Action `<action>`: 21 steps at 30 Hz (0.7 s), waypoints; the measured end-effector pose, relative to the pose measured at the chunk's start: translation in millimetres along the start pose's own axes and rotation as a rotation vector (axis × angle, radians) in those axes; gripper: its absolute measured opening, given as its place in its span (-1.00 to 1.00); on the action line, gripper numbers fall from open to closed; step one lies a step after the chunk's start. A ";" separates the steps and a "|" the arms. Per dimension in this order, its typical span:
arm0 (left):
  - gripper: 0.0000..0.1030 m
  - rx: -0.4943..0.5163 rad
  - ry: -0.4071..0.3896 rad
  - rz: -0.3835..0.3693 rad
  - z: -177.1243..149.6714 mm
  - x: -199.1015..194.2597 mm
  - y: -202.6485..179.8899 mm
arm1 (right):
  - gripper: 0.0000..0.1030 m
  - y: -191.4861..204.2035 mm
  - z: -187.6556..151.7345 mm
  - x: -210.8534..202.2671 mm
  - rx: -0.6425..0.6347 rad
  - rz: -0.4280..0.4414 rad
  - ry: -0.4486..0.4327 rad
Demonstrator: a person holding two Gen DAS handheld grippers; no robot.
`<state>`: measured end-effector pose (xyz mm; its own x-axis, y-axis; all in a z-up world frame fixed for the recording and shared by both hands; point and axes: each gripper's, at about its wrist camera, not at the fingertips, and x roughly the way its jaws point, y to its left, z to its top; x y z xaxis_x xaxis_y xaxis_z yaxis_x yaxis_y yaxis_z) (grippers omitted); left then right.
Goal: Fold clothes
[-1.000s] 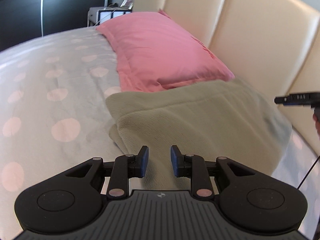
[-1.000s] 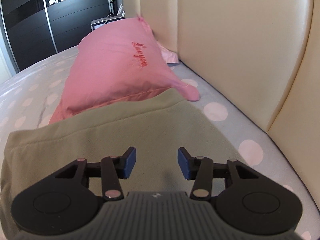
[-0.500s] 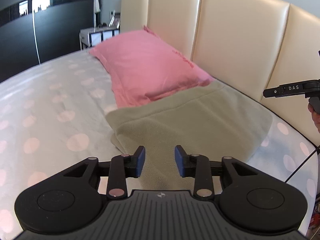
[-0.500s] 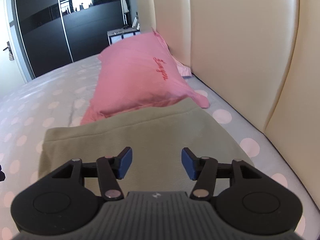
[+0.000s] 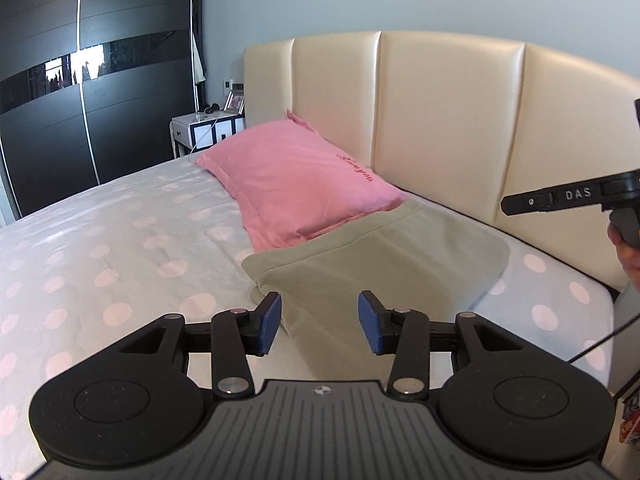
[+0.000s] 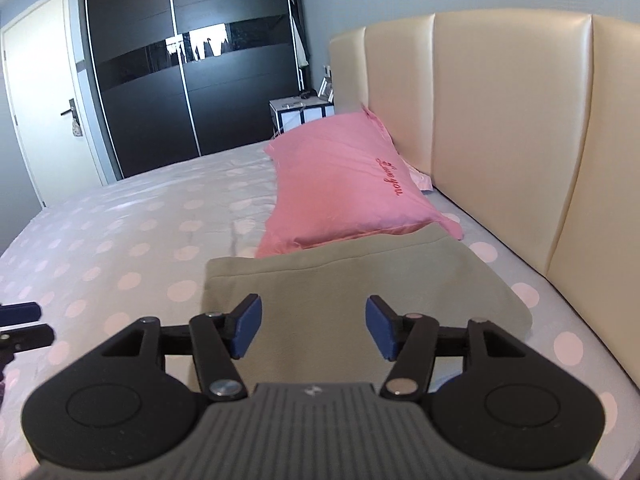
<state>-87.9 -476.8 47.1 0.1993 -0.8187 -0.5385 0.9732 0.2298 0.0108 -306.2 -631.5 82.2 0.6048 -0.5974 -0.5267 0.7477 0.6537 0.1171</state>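
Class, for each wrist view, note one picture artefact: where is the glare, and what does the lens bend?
Left wrist view: window glare on the wardrobe, headboard top bowed. Right wrist view: same glare on the wardrobe's glossy band, door leaning, corners dark.

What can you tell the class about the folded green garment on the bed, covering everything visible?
The folded green garment is a sage-coloured, soft, fleece-like cloth, folded into a flat, roughly rectangular stack with a seam across it. It lies on the polka-dot bedsheet near the cream headboard. Its far edge touches the pink pillow. Neither gripper touches it.
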 end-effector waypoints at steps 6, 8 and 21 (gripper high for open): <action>-0.10 0.026 0.012 0.028 -13.8 -37.5 -13.2 | 0.31 34.1 -26.1 -65.4 0.026 -0.047 -0.025; -0.02 0.037 0.029 0.043 -22.7 -43.2 -19.5 | 0.32 44.5 -39.4 -81.6 0.018 -0.092 -0.039; 0.27 0.065 0.027 0.140 -85.0 -52.7 -57.1 | 0.41 65.8 -144.1 -111.9 0.143 -0.202 -0.088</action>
<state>-163.7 -402.0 3.2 0.3308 -0.7667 -0.5502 0.9418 0.3053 0.1409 -364.2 -454.6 27.5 0.4565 -0.7510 -0.4771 0.8829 0.4489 0.1381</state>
